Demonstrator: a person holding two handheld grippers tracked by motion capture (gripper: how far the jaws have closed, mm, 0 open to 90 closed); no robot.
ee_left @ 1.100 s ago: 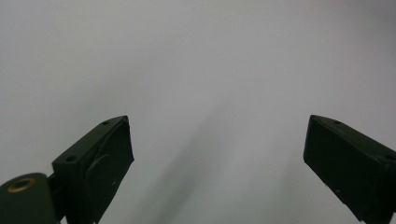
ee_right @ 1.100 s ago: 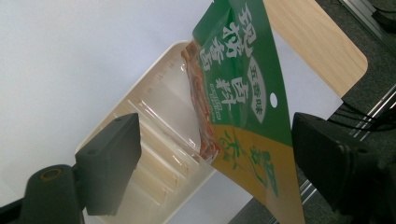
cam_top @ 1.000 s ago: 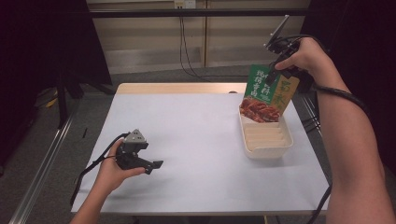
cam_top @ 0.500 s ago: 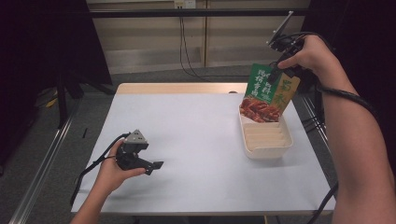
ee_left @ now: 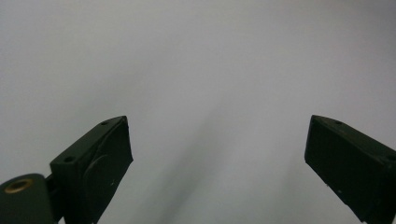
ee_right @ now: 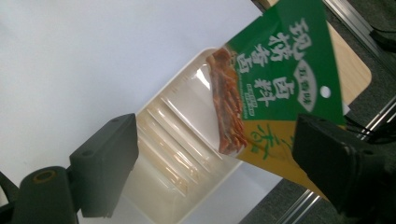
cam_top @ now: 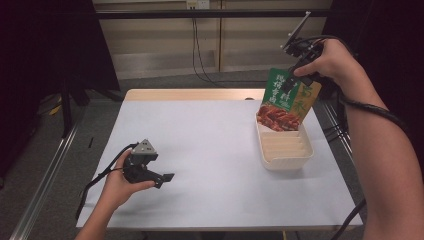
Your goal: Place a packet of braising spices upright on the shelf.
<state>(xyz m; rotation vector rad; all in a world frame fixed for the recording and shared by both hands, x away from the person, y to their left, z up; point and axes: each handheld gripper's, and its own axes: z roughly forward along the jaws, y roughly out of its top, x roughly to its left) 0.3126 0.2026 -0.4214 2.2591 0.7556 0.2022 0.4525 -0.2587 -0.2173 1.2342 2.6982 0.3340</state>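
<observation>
The right gripper [cam_top: 298,75] is up high at the far right of the table [cam_top: 210,150]. A green snack bag [cam_top: 286,100] hangs by it, its bottom edge over the far end of the white tray [cam_top: 285,150]. In the right gripper view its jaws stand wide, and the bag lies against one of them. I cannot tell if it pinches the bag. The left gripper [cam_top: 165,177] rests on the table, near and left, with its jaws wide and holding nothing.
</observation>
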